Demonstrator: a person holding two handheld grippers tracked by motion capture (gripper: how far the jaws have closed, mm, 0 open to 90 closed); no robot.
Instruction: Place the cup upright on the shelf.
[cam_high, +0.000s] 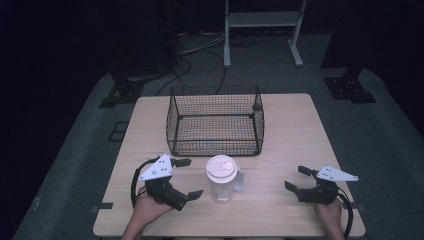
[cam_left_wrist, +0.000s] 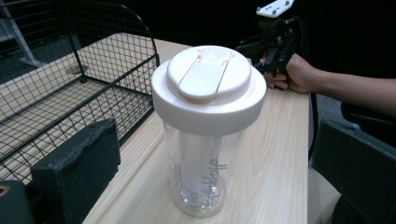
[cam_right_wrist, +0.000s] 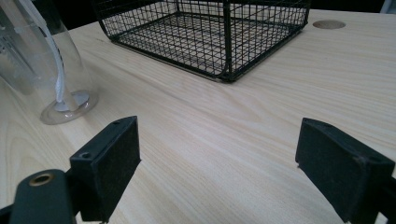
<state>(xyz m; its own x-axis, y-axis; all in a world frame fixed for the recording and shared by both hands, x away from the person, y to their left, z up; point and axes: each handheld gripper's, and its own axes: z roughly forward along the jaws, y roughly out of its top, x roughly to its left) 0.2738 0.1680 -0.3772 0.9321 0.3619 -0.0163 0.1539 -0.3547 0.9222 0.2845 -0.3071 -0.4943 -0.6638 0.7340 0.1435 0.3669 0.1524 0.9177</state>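
- Black jaws of my left gripper are standing wide apart, released, in the lower left of the high view, pointing toward the middle of the frame.
- In the left gripper view those jaws are sitting at the bottom corners, and the clear bottle is standing upright between them, touching neither.
- My right gripper is resting low in the right of the high view, its jaws also spread and holding nothing.
- In the right gripper view its two pads are framing bare wood, with the bottle's base at the upper left edge of the frame.
- The bottle, wearing a pale flip-top lid, is standing in the lower middle of the high view, between my two grippers and nearer the left one.
- The black wire basket is sitting just above the bottle in the middle of the frame, on the light wooden table.
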